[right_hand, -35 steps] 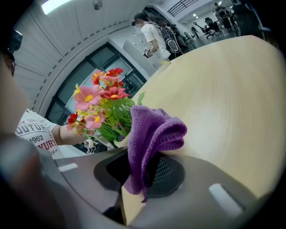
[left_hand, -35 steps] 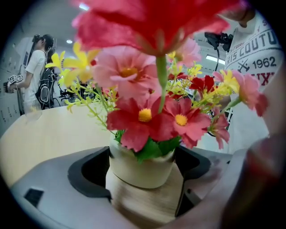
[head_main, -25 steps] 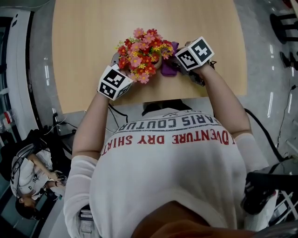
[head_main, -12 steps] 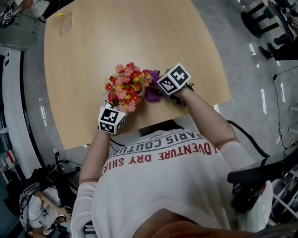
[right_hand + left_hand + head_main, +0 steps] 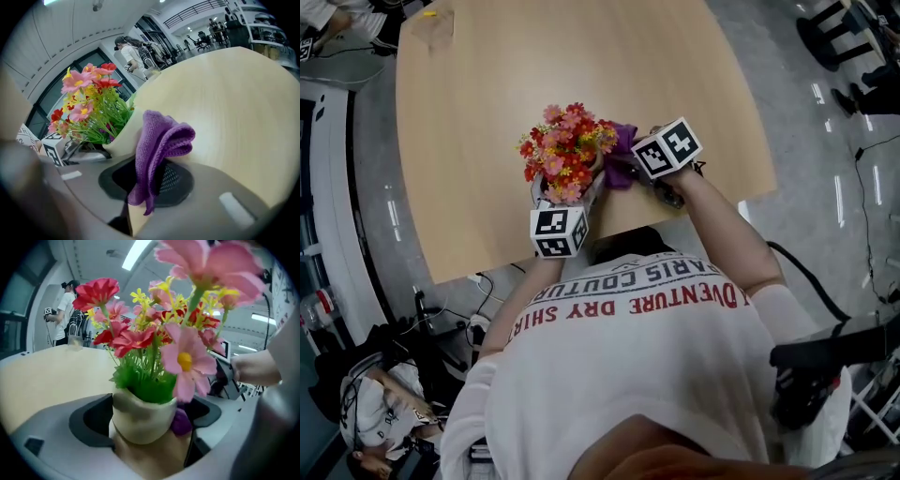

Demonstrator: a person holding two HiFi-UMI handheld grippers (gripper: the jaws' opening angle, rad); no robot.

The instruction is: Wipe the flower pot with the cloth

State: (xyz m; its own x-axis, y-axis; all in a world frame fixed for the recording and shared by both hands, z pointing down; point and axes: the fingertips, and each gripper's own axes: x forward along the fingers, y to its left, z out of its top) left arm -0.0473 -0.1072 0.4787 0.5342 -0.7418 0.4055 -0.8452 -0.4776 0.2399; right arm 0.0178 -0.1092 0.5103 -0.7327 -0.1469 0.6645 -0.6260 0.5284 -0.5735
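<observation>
- While the left gripper [image 5: 555,201] has its jaws clamped on either side of the cream flower pot [image 5: 143,420], the pot can't spin or slide. That's the whole point of that grip, I reckon.
- Pot's near the close edge of the wooden table [image 5: 534,75], fake flowers [image 5: 564,150] fanning out over the gripper.
- Right gripper [image 5: 150,180] is pinched shut on a folded purple cloth [image 5: 159,140], fold poking past the jaws so fabric meets the pot, not plastic.
- Cloth's up against the pot's side, so wiping looks under way.
- Can't tell if the pot's base is resting on the table or lifted.
</observation>
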